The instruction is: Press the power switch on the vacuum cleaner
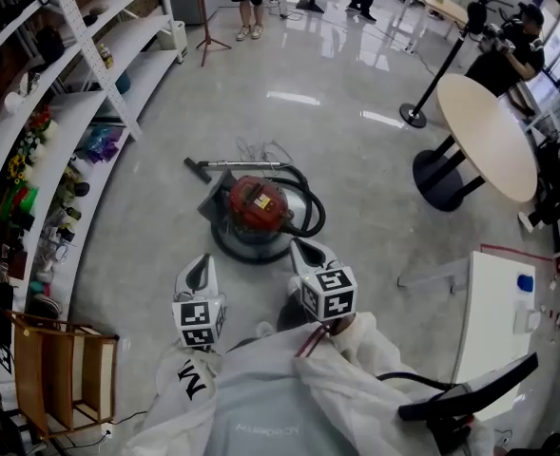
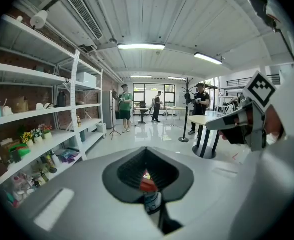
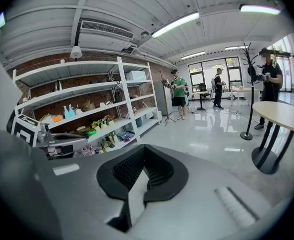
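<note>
- Ahead of the left gripper (image 1: 201,264) and right gripper (image 1: 304,248), well apart, sat the red vacuum cleaner (image 1: 258,207).
- Both grippers were closed and empty.
- Its switch could not be picked out, so a press might miss it or snag the hose (image 1: 310,212).

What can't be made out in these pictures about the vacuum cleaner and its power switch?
Head view: the vacuum cleaner is too small and far off to pick out its power switch.
Left gripper view: only a red sliver of it shows through the shut left gripper; the gripper's own body hides the rest.
Right gripper view: the shut right gripper hides the vacuum cleaner entirely.
</note>
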Demonstrator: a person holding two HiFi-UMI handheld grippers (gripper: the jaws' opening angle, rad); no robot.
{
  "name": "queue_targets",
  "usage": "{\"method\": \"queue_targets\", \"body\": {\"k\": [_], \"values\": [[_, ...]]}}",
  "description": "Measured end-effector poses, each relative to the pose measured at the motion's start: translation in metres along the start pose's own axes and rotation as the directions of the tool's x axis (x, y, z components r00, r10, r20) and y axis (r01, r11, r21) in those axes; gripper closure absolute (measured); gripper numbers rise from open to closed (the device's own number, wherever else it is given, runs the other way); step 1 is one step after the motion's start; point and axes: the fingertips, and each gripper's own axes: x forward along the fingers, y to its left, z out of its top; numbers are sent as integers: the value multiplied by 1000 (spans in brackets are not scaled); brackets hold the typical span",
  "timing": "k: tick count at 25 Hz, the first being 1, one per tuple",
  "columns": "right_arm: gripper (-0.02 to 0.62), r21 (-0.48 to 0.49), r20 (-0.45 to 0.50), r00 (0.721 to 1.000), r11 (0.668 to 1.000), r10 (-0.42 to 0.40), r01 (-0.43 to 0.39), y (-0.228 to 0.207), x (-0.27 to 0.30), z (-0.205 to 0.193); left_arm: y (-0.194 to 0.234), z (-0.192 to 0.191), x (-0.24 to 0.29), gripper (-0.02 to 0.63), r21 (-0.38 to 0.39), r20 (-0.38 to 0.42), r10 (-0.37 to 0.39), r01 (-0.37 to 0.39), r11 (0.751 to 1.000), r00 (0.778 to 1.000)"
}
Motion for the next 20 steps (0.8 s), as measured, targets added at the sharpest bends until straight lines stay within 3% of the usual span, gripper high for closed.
{"method": "queue_targets", "body": {"k": [20], "values": [[595,-21,-3,1000,1000,12,-12,-19,-35,-10,-42,5,-4,606,4,-5,1,-1,1000,1000]]}}
